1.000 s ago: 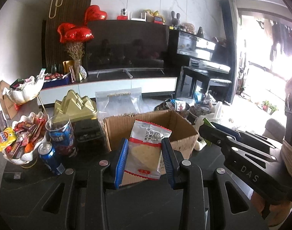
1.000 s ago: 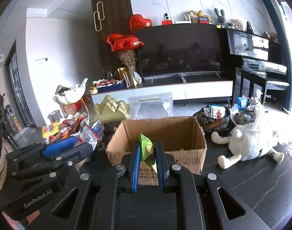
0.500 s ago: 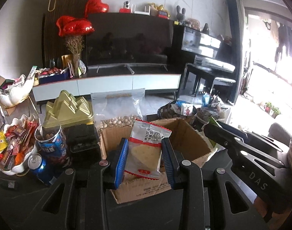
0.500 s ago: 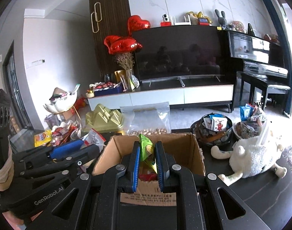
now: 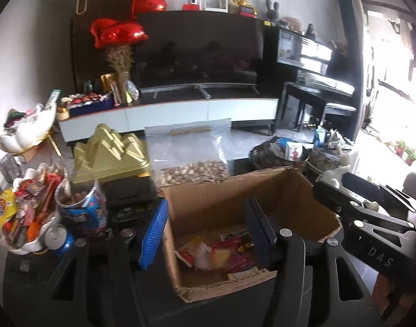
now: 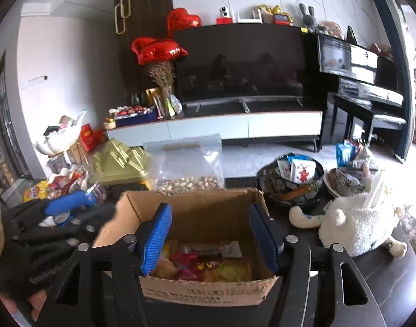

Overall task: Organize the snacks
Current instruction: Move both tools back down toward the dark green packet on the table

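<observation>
An open cardboard box (image 5: 298, 190) (image 6: 197, 204) stands on the dark table, with several snack packets (image 5: 216, 253) (image 6: 205, 264) lying on its floor. My left gripper (image 5: 208, 234) hangs over the box's near left part, its jaws opening, nothing between the blue pads. My right gripper (image 6: 210, 239) hangs over the box's near edge, jaws also opening and empty. The right gripper's black body (image 5: 371, 226) shows at the right of the left wrist view, and the left gripper's body (image 6: 58, 223) at the left of the right wrist view.
Left of the box are a white dish of snacks (image 5: 22, 218), a drink can (image 5: 58, 237), a clear tub of nuts (image 5: 80, 207) and a gold tin (image 5: 109, 152). Behind it stands a bag of pistachios (image 6: 189, 179). Right: snack bowls (image 6: 292, 177), a plush sheep (image 6: 358, 223).
Both grippers moved forward over the box and their jaws spread. The white cracker packet left the left gripper and the green packet left the right one; both grippers are now empty.
</observation>
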`<state>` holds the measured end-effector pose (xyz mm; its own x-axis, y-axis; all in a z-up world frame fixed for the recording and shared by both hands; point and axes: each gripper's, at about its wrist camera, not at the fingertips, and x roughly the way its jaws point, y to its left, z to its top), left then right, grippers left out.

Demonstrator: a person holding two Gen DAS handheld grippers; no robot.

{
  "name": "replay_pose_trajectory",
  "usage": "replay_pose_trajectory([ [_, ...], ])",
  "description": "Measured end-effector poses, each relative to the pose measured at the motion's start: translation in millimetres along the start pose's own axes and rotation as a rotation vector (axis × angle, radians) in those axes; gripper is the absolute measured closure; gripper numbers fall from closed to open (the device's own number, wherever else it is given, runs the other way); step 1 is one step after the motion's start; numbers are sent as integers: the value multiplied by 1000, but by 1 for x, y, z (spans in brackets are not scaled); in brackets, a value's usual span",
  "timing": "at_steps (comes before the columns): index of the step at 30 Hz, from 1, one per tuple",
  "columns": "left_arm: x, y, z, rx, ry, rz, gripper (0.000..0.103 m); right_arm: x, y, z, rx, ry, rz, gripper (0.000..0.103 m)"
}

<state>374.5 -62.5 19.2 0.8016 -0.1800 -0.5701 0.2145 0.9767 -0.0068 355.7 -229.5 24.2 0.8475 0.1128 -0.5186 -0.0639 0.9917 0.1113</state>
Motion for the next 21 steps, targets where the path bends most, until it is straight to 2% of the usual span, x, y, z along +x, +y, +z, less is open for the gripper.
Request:
replay_pose_trajectory([
  [2, -7, -1, -3, 6, -6, 23, 40, -4, -1, -4, 8, 7, 2, 42],
  [6, -23, -3, -8, -6, 4, 12, 39, -17, -2, -10, 26, 5, 9, 34],
  [11, -50, -9, -16, -23, -13, 0, 35, -46, -2, -18, 20, -16, -31, 32],
  [13, -61, -15, -22, -14, -15, -12, 34, -62, -2, -23, 14, -28, -46, 26],
  [17, -82, -26, -38, -13, -17, -60, 34, -88, -8, -34, 31, -41, -76, 24],
  [21, -101, -40, -52, 13, -34, -67, 34, -111, -15, -51, 23, -37, -107, 23],
])
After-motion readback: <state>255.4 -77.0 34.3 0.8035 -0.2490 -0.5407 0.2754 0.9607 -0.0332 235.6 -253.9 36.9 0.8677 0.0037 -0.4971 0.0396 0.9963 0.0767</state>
